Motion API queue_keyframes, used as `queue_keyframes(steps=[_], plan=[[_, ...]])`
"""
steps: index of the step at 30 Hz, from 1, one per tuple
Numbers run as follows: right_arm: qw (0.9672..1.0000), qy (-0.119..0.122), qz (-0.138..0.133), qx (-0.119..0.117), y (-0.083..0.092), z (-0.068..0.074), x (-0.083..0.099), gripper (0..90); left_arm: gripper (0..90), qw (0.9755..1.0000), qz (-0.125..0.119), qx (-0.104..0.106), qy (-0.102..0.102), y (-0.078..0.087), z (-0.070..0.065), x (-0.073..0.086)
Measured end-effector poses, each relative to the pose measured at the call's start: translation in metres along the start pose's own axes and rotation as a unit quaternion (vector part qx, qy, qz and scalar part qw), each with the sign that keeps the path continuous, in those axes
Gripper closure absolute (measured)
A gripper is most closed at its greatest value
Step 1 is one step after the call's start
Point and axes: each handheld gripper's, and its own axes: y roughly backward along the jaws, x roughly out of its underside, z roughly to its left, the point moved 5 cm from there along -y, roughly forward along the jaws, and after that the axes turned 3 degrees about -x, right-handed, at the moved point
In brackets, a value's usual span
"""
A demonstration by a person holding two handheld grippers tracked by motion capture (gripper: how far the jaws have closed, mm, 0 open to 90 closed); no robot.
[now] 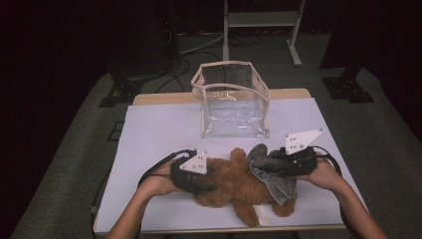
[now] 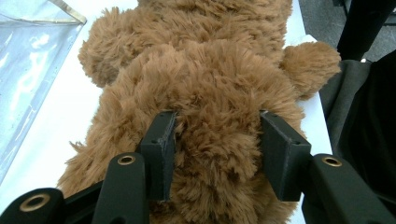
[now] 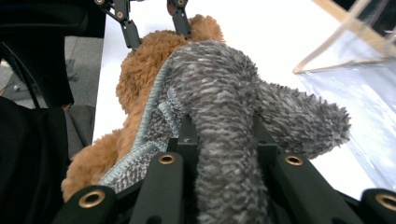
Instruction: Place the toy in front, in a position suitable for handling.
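The soft, light bear (image 1: 234, 181) lies on the table (image 1: 149, 134) before the bag (image 1: 231, 99), left gripper (image 2: 217, 140) squeezing its plush body, right gripper (image 3: 224, 140) pinching the limp grey cloth (image 3: 219, 93) draped over it.

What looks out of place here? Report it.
Nothing damaged or spilled. The brown teddy bear lies flat with a grey cloth bunched over one end, pinched by the right tongs; the left tongs clamp its body.
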Motion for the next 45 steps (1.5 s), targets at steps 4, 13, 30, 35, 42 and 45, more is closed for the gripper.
queue_keyframes(steps=[4,13,30,35,42,45], plan=[[0.9999,-0.013,0.007,-0.004,0.000,0.002,0.011,72.2,48.2,0.9999,-0.010,-0.003,0.001,0.006,-0.001,0.002],[0.9997,-0.019,0.013,0.006,0.007,0.008,0.020,72.2,49.4,0.9999,-0.011,-0.001,0.001,0.009,-0.003,0.002],[0.9998,-0.016,0.004,0.007,0.003,0.011,0.015,72.1,50.0,0.9998,-0.018,0.004,0.002,0.011,-0.004,0.000],[0.9999,-0.008,0.011,-0.002,0.001,0.021,0.017,72.1,52.2,0.9991,-0.040,0.011,0.006,0.012,-0.001,-0.014],[0.9997,0.005,0.025,-0.001,0.000,0.023,0.009,72.0,53.9,0.9999,0.002,0.008,-0.008,0.000,-0.003,-0.017],[0.9994,0.019,0.026,-0.008,-0.009,0.017,-0.008,71.9,54.3,0.9999,0.008,0.003,-0.009,0.000,-0.003,-0.017]])
